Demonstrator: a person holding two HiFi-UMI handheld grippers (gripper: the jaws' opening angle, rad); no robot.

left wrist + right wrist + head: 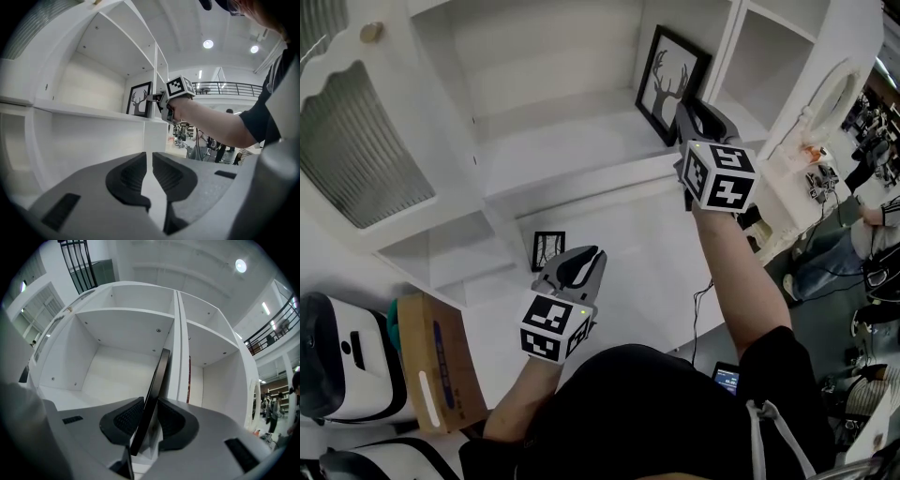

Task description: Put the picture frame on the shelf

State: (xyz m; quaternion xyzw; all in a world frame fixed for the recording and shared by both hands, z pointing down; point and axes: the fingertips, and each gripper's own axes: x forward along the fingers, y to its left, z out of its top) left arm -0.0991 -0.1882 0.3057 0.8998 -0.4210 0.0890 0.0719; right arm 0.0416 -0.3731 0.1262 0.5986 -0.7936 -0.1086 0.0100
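The black picture frame (670,84) with a deer-antler print stands on the white shelf (562,141), leaning back against the divider at the compartment's right. My right gripper (689,120) reaches in at its near edge. In the right gripper view the frame (154,385) runs edge-on and tilted between the jaws of that gripper (151,405), with a sliver of gap beside it, so the jaws stand open around it. My left gripper (592,253) hovers lower, in front of the shelf below, its jaws (150,157) nearly together with nothing between them. The left gripper view shows the frame (139,99) and the right gripper (161,101).
A second small black frame (547,248) stands on the lower shelf just beyond my left gripper. A cardboard box (441,361) and a white-and-black device (337,356) sit at the lower left. A white ornate cabinet (825,103) and seated people (862,216) are to the right.
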